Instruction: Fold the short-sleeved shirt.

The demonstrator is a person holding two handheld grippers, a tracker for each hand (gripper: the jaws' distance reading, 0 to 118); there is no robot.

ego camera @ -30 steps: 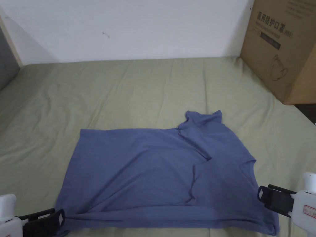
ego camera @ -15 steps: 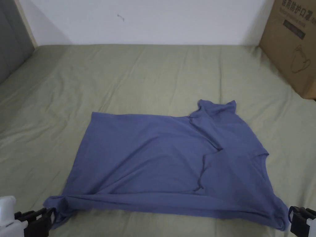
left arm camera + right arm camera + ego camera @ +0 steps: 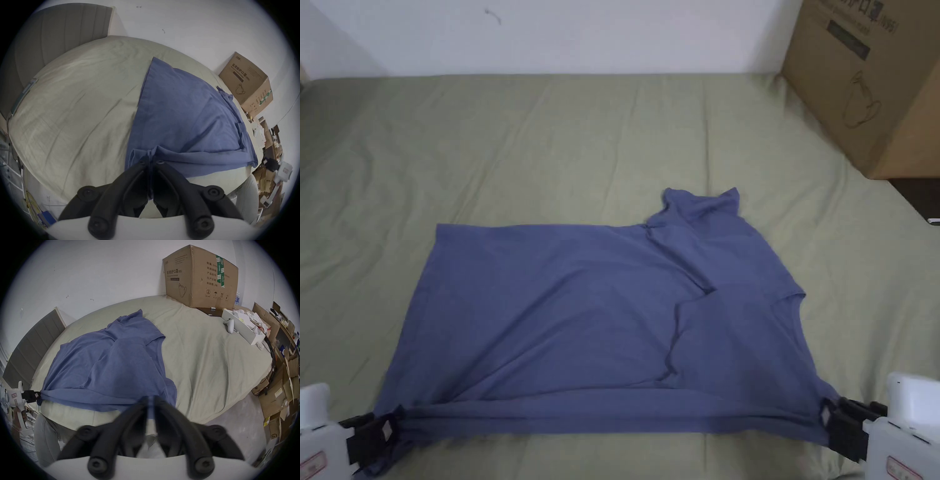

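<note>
1. Left gripper (image 3: pixel 150 162): jaws pinched together on a bunched corner of the shirt (image 3: pixel 581 312), at the near-left end of its front edge.
2. Right gripper (image 3: pixel 150 400): jaws likewise clamped on fabric, at the near-right corner.
3. Near edge is pulled into a taut band between the two grippers, running left to right along the bed (image 3: pixel 550 144) front.
4. Shirt body lies flat, away from both grippers toward the wall; long axis crosswise, neck end on the right.
5. Judgement: fold goes forward, away from the person; both grippers equally placed.
6. Cardboard box (image 3: pixel 862 81) far right, well apart.
</note>
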